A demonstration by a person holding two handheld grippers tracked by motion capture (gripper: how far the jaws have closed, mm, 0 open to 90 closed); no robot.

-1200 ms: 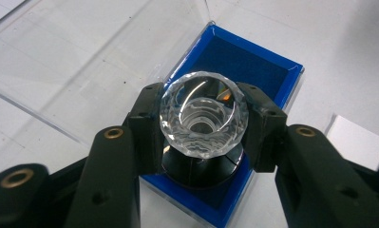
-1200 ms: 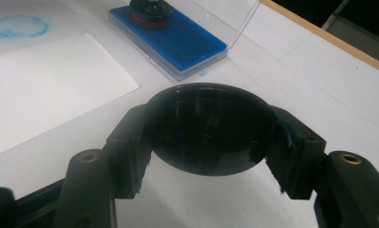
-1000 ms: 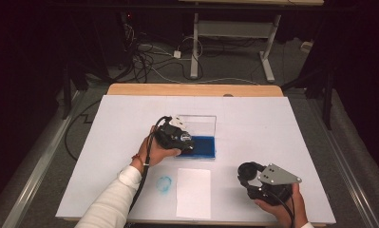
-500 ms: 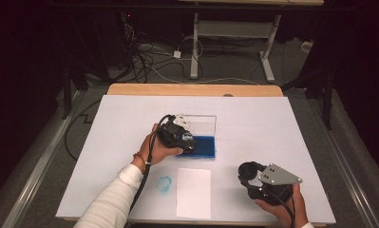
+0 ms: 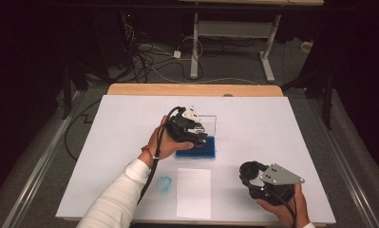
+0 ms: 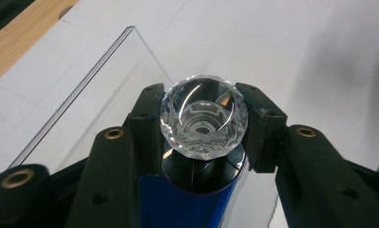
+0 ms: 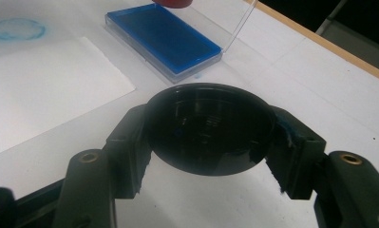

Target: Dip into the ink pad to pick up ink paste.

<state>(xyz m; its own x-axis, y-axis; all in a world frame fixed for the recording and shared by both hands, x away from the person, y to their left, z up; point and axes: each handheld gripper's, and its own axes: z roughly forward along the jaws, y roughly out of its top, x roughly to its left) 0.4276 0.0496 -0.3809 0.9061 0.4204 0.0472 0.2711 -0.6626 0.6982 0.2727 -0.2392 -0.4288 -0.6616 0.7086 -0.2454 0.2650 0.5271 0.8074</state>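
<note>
My left gripper [image 5: 191, 124] is shut on a stamp with a faceted clear knob [image 6: 203, 116] and a black body [image 6: 201, 173]. It hovers over the blue ink pad [image 5: 200, 148] in its clear case, whose lid [image 5: 212, 124] stands open behind it. The blue pad [image 6: 177, 204] lies right below the stamp in the left gripper view. My right gripper [image 5: 253, 175] rests near the front right of the table, shut on a round black cap [image 7: 208, 128]. The ink pad [image 7: 163, 38] lies beyond that cap.
A white sheet of paper [image 5: 193, 192] lies at the front middle of the white table [image 5: 282, 123]. A round blue ink mark [image 5: 164, 184] sits on the table to its left. A wooden edge [image 5: 192, 89] runs along the far side. Cables and table legs lie on the floor beyond.
My left gripper has lifted the stamp up from the ink pad and moved it slightly away toward the open lid. The right gripper has stayed where it was.
</note>
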